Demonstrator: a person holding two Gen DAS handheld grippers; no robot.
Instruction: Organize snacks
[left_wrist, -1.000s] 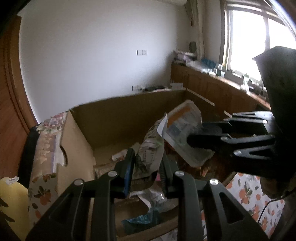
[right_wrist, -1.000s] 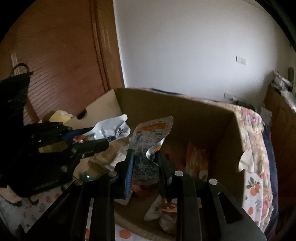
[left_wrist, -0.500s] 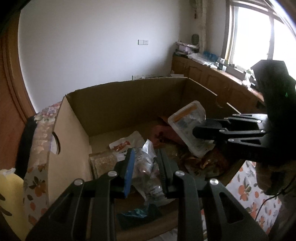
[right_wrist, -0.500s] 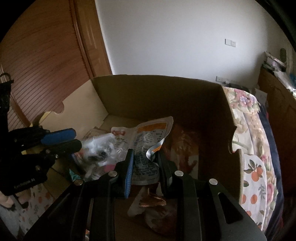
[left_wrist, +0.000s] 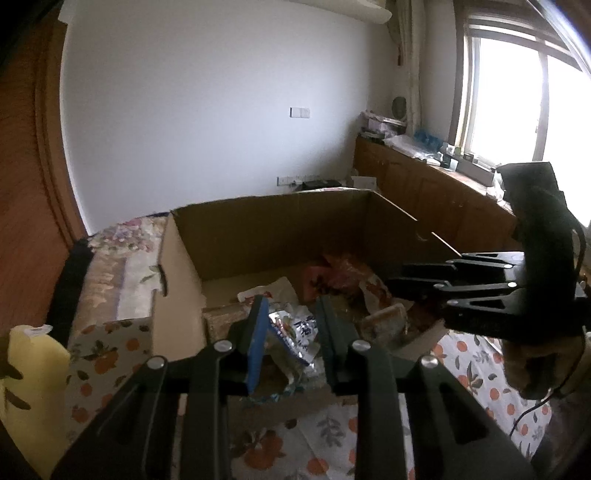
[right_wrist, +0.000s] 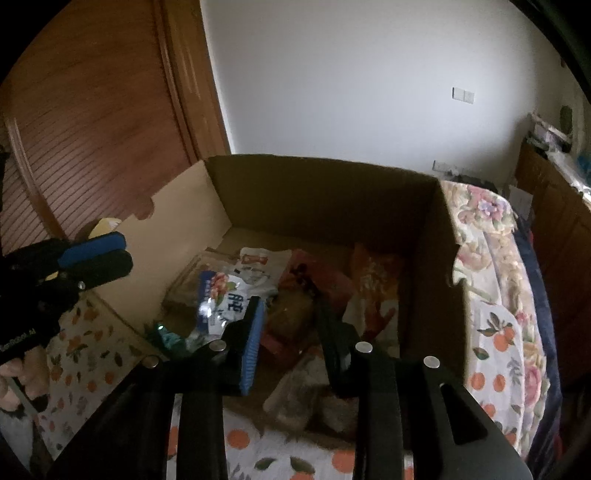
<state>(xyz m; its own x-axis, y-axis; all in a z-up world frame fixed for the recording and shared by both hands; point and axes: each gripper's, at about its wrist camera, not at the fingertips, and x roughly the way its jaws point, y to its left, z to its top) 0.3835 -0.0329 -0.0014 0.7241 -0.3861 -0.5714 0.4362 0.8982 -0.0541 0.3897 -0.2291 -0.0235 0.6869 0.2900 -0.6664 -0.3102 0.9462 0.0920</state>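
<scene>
Both my claws hover over the cardboard box (right_wrist: 424, 236) of snack packets. My left gripper (left_wrist: 290, 317) has just eased apart, empty, the silver-blue packet (right_wrist: 221, 299) lying below in the box. My right gripper (right_wrist: 288, 314) has just spread, gripping nothing. The packet's print is unreadable.

White wall (left_wrist: 207, 110) with a light switch (left_wrist: 300, 112) behind, bright window (left_wrist: 517, 103) above a cluttered wooden cabinet (left_wrist: 436, 192) at right, louvred wooden door (right_wrist: 92, 122) at left, orange-patterned floral cloth (right_wrist: 495, 332) spread below, yellow object (left_wrist: 33, 373) beside.
</scene>
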